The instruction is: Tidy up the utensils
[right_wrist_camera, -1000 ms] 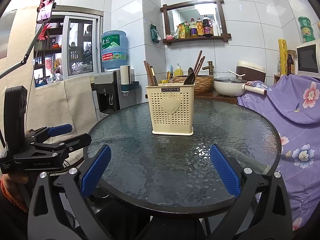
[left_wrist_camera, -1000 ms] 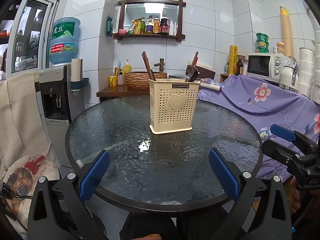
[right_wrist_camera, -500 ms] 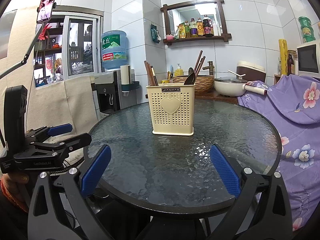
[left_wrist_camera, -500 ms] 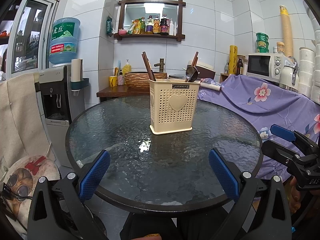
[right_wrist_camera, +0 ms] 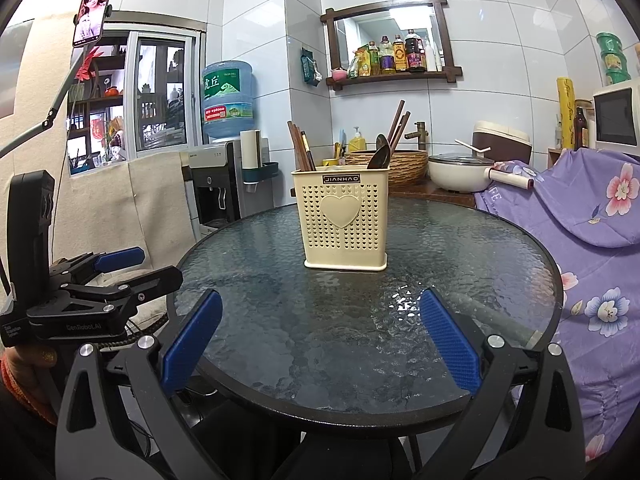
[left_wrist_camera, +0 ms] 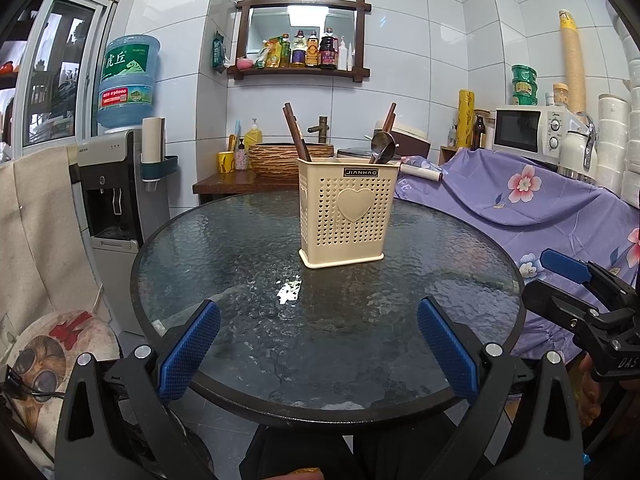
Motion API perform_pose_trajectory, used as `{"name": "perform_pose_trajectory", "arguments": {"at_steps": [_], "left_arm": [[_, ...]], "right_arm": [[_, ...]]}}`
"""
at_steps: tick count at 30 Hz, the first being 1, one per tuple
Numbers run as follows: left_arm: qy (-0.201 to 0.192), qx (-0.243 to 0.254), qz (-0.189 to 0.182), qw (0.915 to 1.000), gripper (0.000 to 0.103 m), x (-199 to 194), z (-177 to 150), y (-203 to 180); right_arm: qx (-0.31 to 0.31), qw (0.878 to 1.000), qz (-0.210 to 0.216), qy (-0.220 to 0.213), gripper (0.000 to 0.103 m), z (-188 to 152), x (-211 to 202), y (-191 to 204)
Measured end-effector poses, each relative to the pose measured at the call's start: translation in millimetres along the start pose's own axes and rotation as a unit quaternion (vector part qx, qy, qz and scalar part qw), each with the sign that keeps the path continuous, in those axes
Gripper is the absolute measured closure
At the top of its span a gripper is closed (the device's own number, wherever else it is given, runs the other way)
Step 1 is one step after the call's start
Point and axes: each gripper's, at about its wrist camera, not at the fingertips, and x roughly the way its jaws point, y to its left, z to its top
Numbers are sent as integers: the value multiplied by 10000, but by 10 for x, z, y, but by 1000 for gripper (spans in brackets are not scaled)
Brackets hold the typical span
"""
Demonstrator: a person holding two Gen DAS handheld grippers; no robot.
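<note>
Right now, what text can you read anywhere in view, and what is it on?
"JIANHAO": black label on the holder.
"虎丘": green label on the water jug; its smaller print is unreadable.
"GenRoboLAI", roughly: side of the left gripper.
"DAS", cut off: body of the right gripper.
Shelf bottles, green tubs, microwave dials: too small to read.

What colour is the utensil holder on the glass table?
Cream, or pale beige, utensil holder with small perforations and a raised heart; clearest in the right wrist view.
</note>
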Motion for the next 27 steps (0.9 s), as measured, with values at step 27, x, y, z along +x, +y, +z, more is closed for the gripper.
{"name": "perform_pose_trajectory", "arguments": {"at_steps": [27], "left_arm": [[29,-62,-56,10000,6,-4,-11,36]], "right_arm": [[0,10000,2,11,6,2,6,-1]]}}
